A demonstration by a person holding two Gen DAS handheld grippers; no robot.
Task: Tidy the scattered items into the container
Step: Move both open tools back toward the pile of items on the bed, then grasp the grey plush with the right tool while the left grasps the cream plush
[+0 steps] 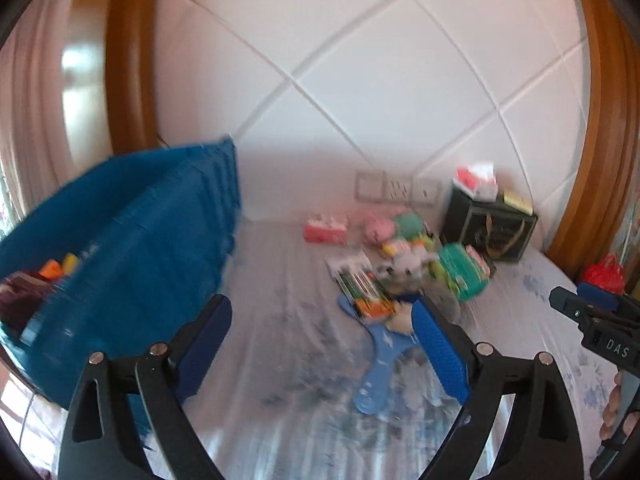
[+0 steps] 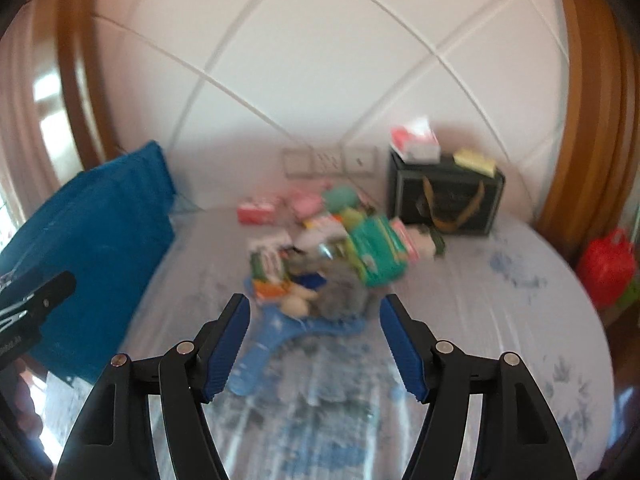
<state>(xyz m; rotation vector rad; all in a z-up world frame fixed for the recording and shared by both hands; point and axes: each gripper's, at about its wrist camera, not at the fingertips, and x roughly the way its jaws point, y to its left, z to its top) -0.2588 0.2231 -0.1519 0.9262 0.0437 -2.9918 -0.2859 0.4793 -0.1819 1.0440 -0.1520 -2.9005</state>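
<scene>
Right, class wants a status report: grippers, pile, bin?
Left gripper open, empty. Right gripper open, empty. Pile unsorted on bed; blue bin left, partly filled. Nothing blocking.

The left gripper (image 1: 322, 344) hangs over the pale bedsheet (image 1: 280, 320) with its jaws spread wide and nothing between them. At nine o'clock stands the blue fabric container (image 1: 152, 240), small items showing inside. A blue paddle (image 1: 380, 368) lies at five o'clock, its head under the blurred heap of scattered items (image 1: 404, 260). The right gripper (image 1: 592, 316) enters at three o'clock.
</scene>
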